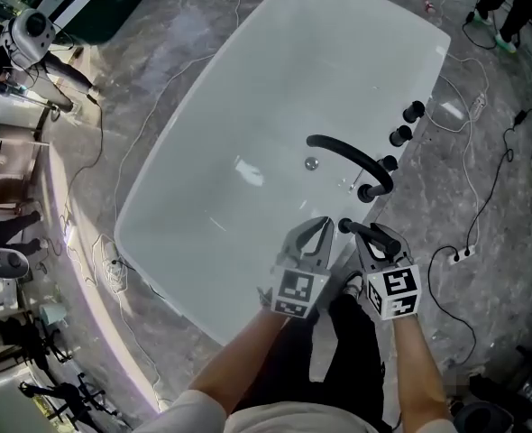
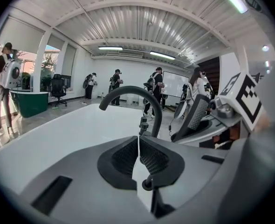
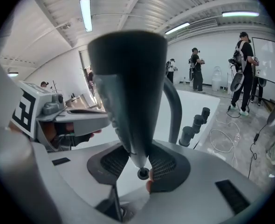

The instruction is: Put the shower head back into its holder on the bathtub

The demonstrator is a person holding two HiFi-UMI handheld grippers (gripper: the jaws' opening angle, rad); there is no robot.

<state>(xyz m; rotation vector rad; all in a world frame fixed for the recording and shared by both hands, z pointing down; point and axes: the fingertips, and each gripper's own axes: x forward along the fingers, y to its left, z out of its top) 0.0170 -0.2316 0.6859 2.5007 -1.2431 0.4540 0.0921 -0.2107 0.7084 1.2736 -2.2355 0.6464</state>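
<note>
The black shower head [image 1: 367, 232] is a tapered handle held over the near right rim of the white bathtub [image 1: 203, 179]. My right gripper [image 1: 357, 232] is shut on it; in the right gripper view the shower head [image 3: 128, 87] fills the middle, with its narrow end pinched between the pads. Just left of it my left gripper [image 1: 324, 225] is shut with nothing in it, its pads [image 2: 128, 157] touching. The curved black spout [image 1: 349, 154] arches beyond both grippers, with black fittings [image 1: 399, 135] along the rim. I cannot tell which fitting is the holder.
The tub drain [image 1: 311, 163] lies under the spout's mouth. Cables and a power strip [image 1: 461, 254] trail across the grey marble floor on the right. Several people [image 2: 116, 84] stand far off in the room. Equipment clutters the left edge [image 1: 13, 188].
</note>
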